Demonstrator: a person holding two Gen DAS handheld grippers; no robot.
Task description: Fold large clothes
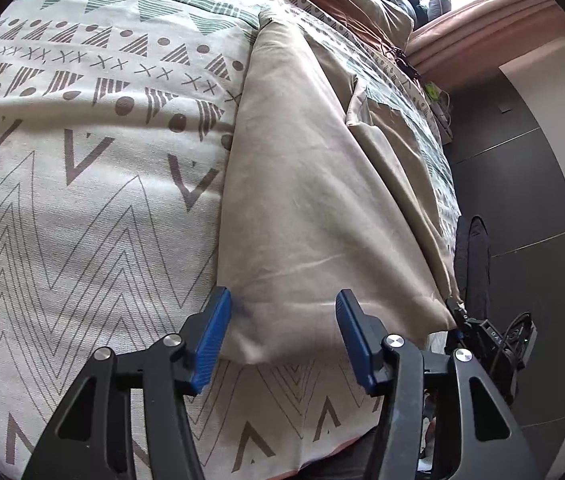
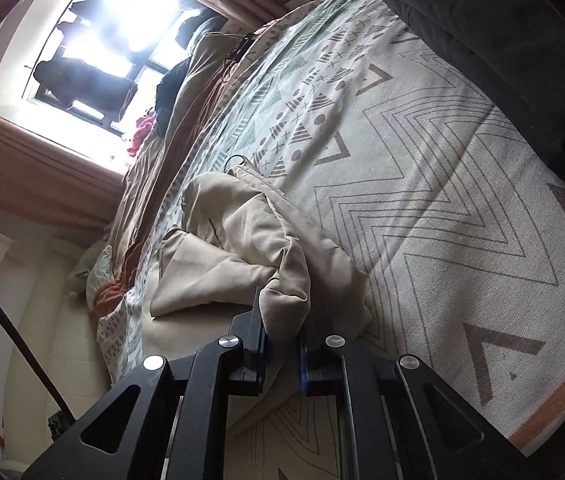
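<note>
Pinching a bunched fold of the beige garment (image 2: 242, 240) between the nearly closed blue pads of the right gripper (image 2: 282, 344), at six o'clock in the right wrist view. Hovering with the left gripper (image 1: 282, 320) about half open, its blue fingers (image 1: 212, 344) straddling the garment's near hem at six o'clock, not pressing on it. Lying spread across the patterned bedspread (image 1: 82, 200), toward twelve o'clock. Showing no readable writing anywhere.

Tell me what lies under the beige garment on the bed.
The beige garment rests on the patterned bedspread, whose zigzag lines run out from its edges. Whatever else lies beneath the folded cloth is covered.
</note>
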